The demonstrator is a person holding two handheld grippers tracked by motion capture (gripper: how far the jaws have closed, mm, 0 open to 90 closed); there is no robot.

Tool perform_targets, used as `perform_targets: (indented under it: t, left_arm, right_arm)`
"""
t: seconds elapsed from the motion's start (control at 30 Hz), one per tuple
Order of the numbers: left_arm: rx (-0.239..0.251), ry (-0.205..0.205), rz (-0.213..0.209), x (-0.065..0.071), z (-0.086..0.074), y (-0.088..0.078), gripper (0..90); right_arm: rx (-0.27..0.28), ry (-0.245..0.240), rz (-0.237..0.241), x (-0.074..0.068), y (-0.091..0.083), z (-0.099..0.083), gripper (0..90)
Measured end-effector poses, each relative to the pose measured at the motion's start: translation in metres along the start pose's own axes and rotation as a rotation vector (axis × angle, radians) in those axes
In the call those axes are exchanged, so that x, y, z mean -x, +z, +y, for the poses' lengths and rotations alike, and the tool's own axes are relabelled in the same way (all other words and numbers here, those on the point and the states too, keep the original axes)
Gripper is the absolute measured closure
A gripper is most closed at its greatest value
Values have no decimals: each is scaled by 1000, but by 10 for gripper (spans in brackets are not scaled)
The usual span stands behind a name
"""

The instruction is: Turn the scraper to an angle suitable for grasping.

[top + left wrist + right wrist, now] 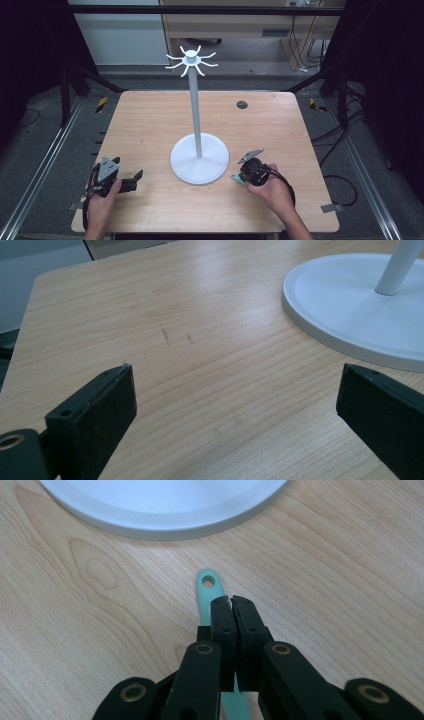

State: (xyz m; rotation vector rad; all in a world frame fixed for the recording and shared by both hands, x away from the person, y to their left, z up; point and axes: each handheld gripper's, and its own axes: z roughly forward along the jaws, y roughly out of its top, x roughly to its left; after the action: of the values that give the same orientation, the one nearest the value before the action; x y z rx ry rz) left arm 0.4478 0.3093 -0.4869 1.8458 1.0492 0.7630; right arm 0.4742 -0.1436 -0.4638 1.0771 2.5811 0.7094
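One teal handle (206,597) toward stand base (165,510)

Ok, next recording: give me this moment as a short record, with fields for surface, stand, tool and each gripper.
surface: wooden table
stand: white hook stand, upright, round base near the table's middle
tool: teal handle with a hanging hole, lying flat beside the base
right gripper: jaws closed on the teal handle
left gripper: jaws wide apart over bare wood, nothing between them

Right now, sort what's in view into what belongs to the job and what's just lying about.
In the job: teal handle, pinched in the shut right hand-held gripper; white stand with hooks on top.
Lying about: left hand-held gripper, open and holding nothing; table grommet.
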Motion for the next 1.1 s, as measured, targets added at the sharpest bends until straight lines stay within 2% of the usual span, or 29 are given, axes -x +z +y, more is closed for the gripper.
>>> perform_targets:
  t: [0.27, 0.57, 0.7, 0.77, 0.83, 1.1]
  left_arm:
    - [-1, -1, 1, 0, 0, 0, 23]
    - [1, 0, -1, 0, 0, -1, 23]
    - [1, -3, -2, -1, 0, -1, 23]
    - [3, -4, -1, -1, 0, -1, 23]
    - [4, -5, -2, -1, 0, -1, 23]
    - [1, -3, -1, -1, 0, 0, 23]
  right_arm:
    - [-37, -20, 1, -2, -1, 4, 851]
    - [-72, -22, 8, -3, 0, 8, 727]
    - [-93, -39, 13, -4, 2, 10, 658]
    - [-102, -31, 13, -5, 2, 11, 642]
    - [-108, -46, 17, -5, 2, 12, 617]
    - [-140, -57, 28, -5, 5, 17, 576]
